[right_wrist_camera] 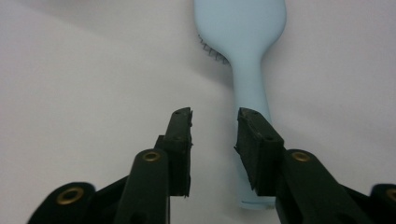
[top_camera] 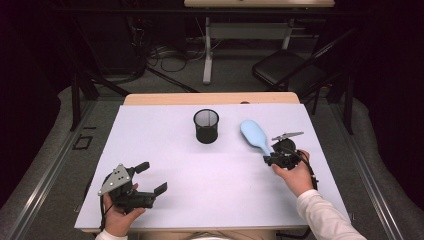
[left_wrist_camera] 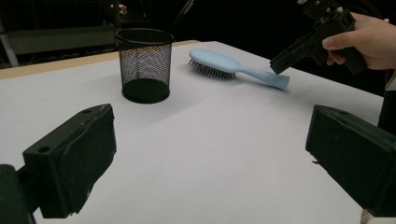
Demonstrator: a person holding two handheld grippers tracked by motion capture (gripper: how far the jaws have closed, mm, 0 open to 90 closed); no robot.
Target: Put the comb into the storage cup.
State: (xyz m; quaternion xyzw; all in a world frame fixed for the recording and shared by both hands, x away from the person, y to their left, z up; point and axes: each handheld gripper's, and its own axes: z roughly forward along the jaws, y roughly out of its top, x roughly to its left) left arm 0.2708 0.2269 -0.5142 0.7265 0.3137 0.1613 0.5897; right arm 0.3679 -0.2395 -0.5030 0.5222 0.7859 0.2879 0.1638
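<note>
The hairbrush (top_camera: 255, 137) lies ungrasped beside the mesh cup (top_camera: 206, 126), right tongs (right_wrist_camera: 214, 122) parted over its handle, left tongs (top_camera: 151, 177) apart, idle.

One light blue hairbrush (top_camera: 254, 136) lies on the one white table (top_camera: 200, 175), and one black wire-mesh pen cup (top_camera: 206, 126) stands there too. Two handheld grippers are over the table, a left gripper (top_camera: 152, 178) and a right gripper (top_camera: 270, 159), each held in one hand. Behind the table stands one dark folding chair (top_camera: 285, 67).
</note>
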